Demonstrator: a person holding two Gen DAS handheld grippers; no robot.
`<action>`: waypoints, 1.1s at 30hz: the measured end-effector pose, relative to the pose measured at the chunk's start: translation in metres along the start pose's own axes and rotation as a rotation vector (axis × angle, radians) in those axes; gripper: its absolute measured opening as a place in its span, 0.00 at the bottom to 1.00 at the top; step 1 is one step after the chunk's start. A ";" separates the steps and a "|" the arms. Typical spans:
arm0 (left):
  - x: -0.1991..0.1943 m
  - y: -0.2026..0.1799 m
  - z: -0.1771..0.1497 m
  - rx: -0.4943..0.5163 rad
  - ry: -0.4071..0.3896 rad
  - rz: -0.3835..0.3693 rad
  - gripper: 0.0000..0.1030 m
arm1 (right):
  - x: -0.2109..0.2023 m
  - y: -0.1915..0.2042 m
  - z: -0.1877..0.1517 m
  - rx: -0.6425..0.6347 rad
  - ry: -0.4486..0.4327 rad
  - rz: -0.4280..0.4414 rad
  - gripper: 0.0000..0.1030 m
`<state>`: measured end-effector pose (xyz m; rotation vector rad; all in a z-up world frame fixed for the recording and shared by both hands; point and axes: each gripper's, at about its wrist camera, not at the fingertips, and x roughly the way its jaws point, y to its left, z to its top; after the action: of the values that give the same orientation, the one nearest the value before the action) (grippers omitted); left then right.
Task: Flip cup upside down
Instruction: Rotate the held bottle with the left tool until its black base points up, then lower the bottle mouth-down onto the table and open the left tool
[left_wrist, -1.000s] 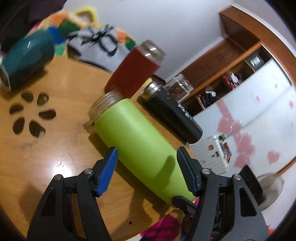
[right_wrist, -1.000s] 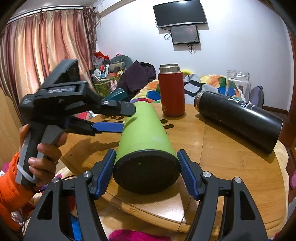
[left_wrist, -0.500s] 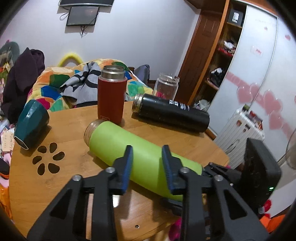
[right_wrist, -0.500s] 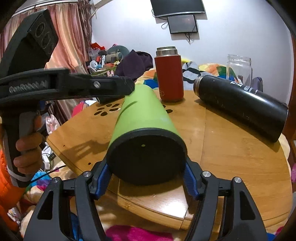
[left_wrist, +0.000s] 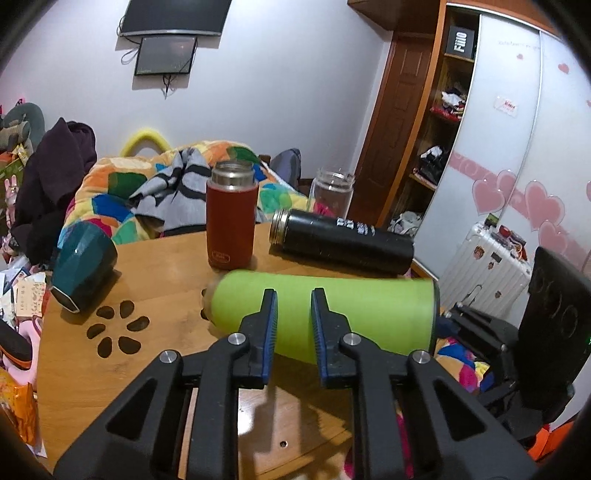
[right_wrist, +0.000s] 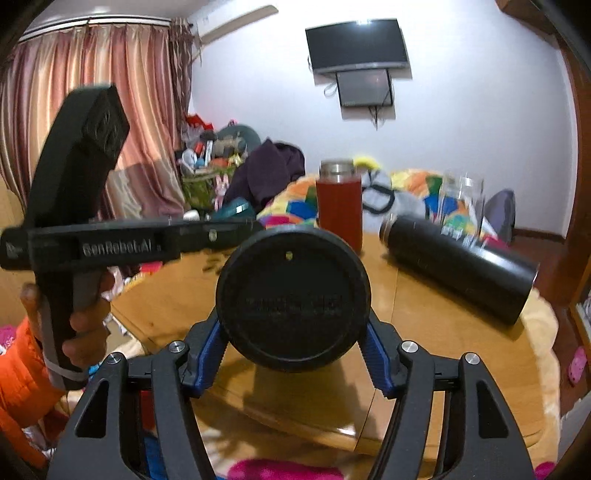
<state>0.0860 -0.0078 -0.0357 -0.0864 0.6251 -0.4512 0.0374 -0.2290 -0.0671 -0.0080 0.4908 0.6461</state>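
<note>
The green cup (left_wrist: 369, 314) is held lengthwise above the round wooden table (left_wrist: 147, 376), its mouth to the left. In the right wrist view I see only its black base (right_wrist: 291, 299). My right gripper (right_wrist: 291, 350) is shut on the base end of the cup and holds it off the table. My left gripper (left_wrist: 293, 314) is nearly closed with a narrow gap, empty, in front of the cup's middle and not gripping it. It shows at the left of the right wrist view (right_wrist: 147, 240).
A red flask (left_wrist: 231, 218) stands upright behind the cup. A black flask (left_wrist: 343, 243) lies on its side at the right. A clear glass jar (left_wrist: 332, 192) stands behind it. A teal cup (left_wrist: 83, 262) lies at the table's left edge.
My right gripper closed on the cup's base and lifted it off the table. My left gripper let go of the cup, narrowed its jaws and drew back.
</note>
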 end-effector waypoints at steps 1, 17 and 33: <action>-0.003 0.000 0.001 0.003 -0.009 -0.001 0.15 | -0.004 0.002 0.004 -0.005 -0.012 0.002 0.59; -0.033 0.016 0.026 -0.035 -0.136 -0.025 0.14 | 0.005 0.022 0.066 -0.090 -0.089 -0.007 0.59; -0.015 0.049 0.026 -0.098 -0.124 0.014 0.13 | 0.036 0.021 0.080 -0.074 -0.054 -0.004 0.58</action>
<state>0.1095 0.0409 -0.0169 -0.2019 0.5260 -0.3988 0.0851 -0.1789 -0.0093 -0.0610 0.4146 0.6584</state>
